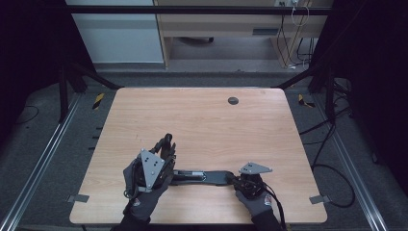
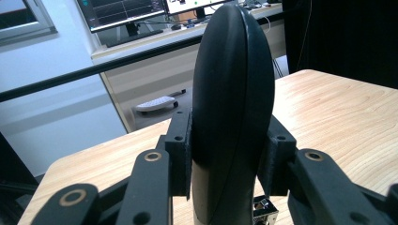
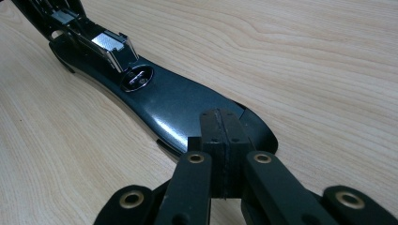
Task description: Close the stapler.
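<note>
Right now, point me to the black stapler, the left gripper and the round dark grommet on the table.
black stapler (image 3: pixel 178 105): right gripper view, on its glossy base.
left gripper (image 1: pixel 167 144): high view, midway between its fingertips, clamped on the stapler's raised top arm.
round dark grommet (image 1: pixel 233 100): high view, on its centre, near the table's far edge.

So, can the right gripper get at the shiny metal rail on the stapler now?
Probably yes: the right gripper, jaws shut, rests on the near end of the stapler, and nothing lies between it and the metal rail.

Left claw (image 2: pixel 232 159) clamped on upright black stapler arm (image 2: pixel 233 79); wooden table (image 2: pixel 338 112) beyond.
</note>
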`<state>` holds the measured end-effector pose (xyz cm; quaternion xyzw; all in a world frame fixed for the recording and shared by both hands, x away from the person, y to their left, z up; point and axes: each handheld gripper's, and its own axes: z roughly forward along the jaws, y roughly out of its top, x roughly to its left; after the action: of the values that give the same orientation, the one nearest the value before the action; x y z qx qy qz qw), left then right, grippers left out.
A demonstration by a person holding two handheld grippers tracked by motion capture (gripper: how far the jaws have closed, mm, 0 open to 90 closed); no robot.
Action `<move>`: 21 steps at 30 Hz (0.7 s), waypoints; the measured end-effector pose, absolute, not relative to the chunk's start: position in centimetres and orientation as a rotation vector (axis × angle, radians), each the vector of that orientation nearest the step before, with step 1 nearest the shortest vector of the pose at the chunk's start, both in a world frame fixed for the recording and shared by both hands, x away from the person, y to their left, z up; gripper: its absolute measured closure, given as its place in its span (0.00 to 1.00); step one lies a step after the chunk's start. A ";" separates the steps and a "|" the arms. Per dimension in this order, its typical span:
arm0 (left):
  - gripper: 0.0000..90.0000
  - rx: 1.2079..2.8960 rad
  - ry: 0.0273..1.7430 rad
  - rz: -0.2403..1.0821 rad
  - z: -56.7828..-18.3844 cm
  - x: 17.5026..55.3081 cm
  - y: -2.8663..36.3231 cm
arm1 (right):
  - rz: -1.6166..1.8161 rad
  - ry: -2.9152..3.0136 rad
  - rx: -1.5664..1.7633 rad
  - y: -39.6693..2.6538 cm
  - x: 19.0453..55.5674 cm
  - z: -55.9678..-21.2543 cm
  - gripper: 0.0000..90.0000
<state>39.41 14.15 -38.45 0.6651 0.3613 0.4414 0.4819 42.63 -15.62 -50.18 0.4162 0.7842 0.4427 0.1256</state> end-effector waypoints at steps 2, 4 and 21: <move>0.68 1.627 0.878 1.081 -38.4 39.4 14.0 | 1.291 2.284 1.213 -15.6 42.6 -50.2 1.00; 0.68 1.630 0.875 1.086 -38.5 39.4 13.8 | 1.291 2.285 1.212 -15.6 42.6 -50.2 1.00; 0.67 1.710 0.796 1.159 -39.0 39.3 10.8 | 1.294 2.284 1.212 -15.6 42.6 -50.2 1.00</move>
<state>39.32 10.76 -39.00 0.6908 0.3215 0.4684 0.4473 42.64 -15.64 -50.21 0.4161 0.7837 0.4439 0.1249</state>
